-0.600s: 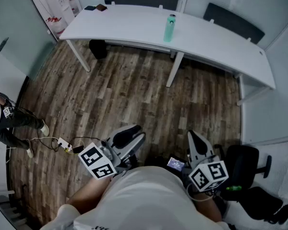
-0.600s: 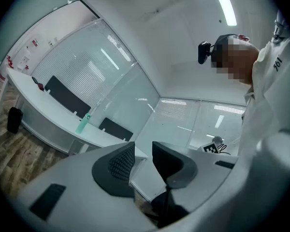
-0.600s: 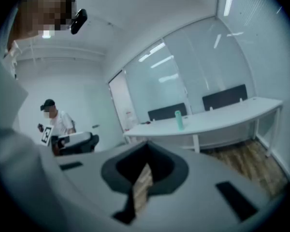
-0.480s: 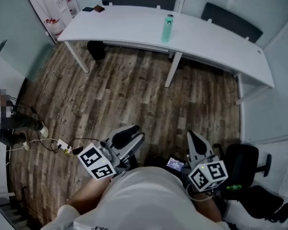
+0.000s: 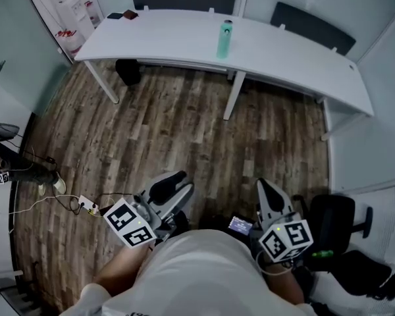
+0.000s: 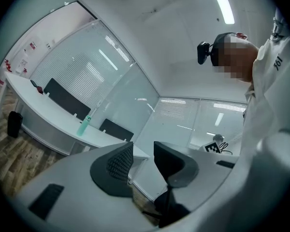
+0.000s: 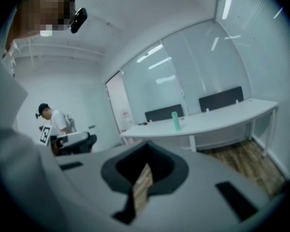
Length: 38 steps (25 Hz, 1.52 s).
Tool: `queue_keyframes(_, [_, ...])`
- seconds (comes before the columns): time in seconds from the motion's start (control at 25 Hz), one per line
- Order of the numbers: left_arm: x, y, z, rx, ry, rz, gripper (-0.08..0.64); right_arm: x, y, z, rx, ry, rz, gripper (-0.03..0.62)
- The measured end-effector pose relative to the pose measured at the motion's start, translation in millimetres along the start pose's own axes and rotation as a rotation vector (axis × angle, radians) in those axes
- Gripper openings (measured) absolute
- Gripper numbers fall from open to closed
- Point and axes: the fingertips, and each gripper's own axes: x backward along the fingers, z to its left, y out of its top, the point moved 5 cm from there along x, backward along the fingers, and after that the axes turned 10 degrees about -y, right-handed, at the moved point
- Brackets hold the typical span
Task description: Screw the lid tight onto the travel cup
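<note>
**Q:** Where is the travel cup, and how far along is the job?

**A:** This is the head view, looking steeply down. The teal travel cup (image 5: 224, 39) stands on a long white table (image 5: 164, 35) at about 12 o'clock. It is well apart from both grippers, with bare wooden floor (image 5: 184, 130) in between. Nothing has been reached for, so the task looks barely begun. A darker lid (image 5: 228, 24) seems to sit on top of the cup. It is too small to tell whether it is loose or screwed down. My judgement is that the approach, the grip and the tightening are all left to do.

**Q:** And the grippers?

**A:** The left gripper (image 5: 173, 184) is at 7 o'clock, close to the person's body. Its own view shows the two pads a small gap apart, with only the room visible between them. It holds nothing. The right gripper (image 5: 268, 195) is at 5 o'clock. Its jaws are pressed together at the tips and hold nothing.

**Q:** Which way does the cup point?

**A:** It stands upright. Its long axis is vertical, with the base on the table and the lid end up. In both gripper views it shows as a small standing cylinder, far off on the table.
</note>
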Motion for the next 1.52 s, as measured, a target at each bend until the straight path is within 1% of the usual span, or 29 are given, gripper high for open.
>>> queue_keyframes(0.28, [5, 1, 2, -0.016, -0.002, 0.013, 0.140, -2, -1, 2, -0.006, -0.014, -0.002, 0.022])
queue_keyframes(0.44, [10, 2, 6, -0.016, 0.000, 0.016, 0.140, -5, -5, 3, -0.032, -0.013, 0.013, 0.023])
queue_keyframes(0.56, [15, 5, 10, -0.013, -0.003, 0.018, 0.140, -7, -4, 7, -0.044, -0.007, 0.006, 0.023])
queue_keyframes(0.8, [22, 12, 20, -0.017, -0.012, 0.022, 0.140, -13, 4, 16, -0.015, -0.040, -0.033, 0.026])
queue_keyframes(1.0, [31, 18, 31, -0.021, -0.023, 0.034, 0.140, -20, 3, 26, 0.003, -0.065, -0.043, 0.029])
queue_keyframes(1.08, [35, 19, 34, -0.020, -0.028, 0.040, 0.140, -23, 3, 31, 0.004, -0.068, -0.043, 0.045])
queue_keyframes(1.16, [39, 21, 37, -0.018, -0.035, 0.046, 0.140, -25, 2, 37, -0.003, -0.067, -0.044, 0.081])
queue_keyframes(1.2, [41, 22, 39, -0.018, -0.038, 0.049, 0.140, -26, 2, 39, -0.005, -0.069, -0.045, 0.087])
queue_keyframes(1.52, [57, 27, 50, -0.015, -0.054, 0.083, 0.140, -30, -2, 54, -0.009, -0.104, -0.054, 0.098])
